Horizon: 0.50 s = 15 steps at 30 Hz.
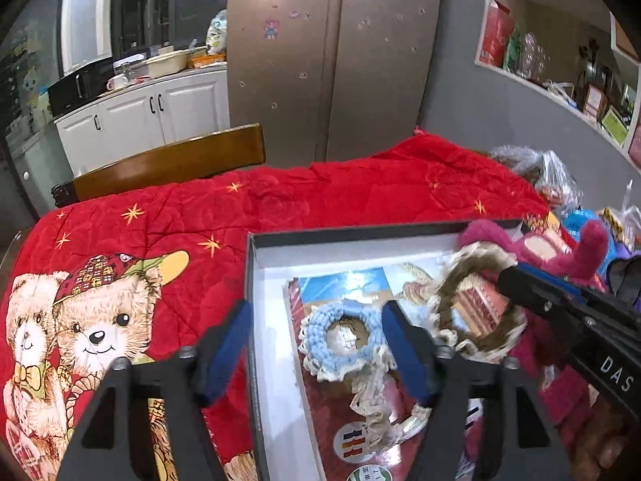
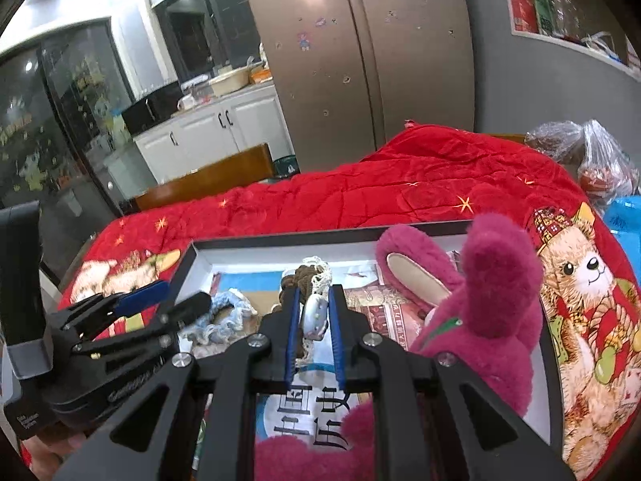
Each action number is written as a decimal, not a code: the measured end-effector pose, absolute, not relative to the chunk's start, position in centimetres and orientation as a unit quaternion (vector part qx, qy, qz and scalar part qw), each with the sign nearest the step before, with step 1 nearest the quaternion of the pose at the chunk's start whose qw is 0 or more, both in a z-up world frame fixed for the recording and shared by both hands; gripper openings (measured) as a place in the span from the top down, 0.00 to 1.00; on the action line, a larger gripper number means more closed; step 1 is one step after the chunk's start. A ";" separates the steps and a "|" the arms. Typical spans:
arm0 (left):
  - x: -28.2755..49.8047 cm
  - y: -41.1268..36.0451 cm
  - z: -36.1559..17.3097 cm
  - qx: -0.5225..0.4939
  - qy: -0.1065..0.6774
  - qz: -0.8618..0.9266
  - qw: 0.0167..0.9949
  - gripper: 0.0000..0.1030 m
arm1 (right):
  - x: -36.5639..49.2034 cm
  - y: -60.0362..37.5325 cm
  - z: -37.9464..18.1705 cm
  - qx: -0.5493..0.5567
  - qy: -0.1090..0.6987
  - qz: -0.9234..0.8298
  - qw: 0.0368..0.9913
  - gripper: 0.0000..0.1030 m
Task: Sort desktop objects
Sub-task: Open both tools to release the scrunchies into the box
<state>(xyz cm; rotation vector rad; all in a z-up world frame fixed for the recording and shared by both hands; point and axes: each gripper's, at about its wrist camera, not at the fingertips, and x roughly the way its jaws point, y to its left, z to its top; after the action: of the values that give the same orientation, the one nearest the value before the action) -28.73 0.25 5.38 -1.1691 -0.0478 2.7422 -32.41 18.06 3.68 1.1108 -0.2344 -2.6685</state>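
The blue crochet ring lies in the open box, between my left claw's spread pads, which do not touch it. Only my right view shows my right claw with both pads against the brown crochet ring. I count two rings and one pink plush toy, partly cut off.

A red quilt printed with gold stars and cartoon bears covers the counter. A shallow black-rimmed box with a white lining sits directly on the quilt, toward its near edge. Clear plastic bags rest at the far right corner beside the quilt.
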 end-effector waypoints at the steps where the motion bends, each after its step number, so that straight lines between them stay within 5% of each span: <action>1: -28.8 0.1 5.5 -0.391 -0.020 0.917 0.080 0.31 | -32.4 18.2 3.8 0.379 -0.083 -0.914 0.120 0.64; 6: -29.2 -0.8 5.6 -0.401 -0.023 0.913 0.067 0.30 | -31.7 18.5 4.9 0.357 -0.087 -0.922 0.119 0.23; 15: -28.8 -1.0 6.3 -0.391 -0.022 0.917 0.074 0.30 | -31.5 18.3 5.5 0.358 -0.086 -0.922 0.120 0.17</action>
<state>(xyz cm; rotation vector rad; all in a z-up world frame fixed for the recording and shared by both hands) -28.79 -0.97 6.32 -1.1734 -0.0649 2.7534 -31.51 18.33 5.49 1.0450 -0.2519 -2.6945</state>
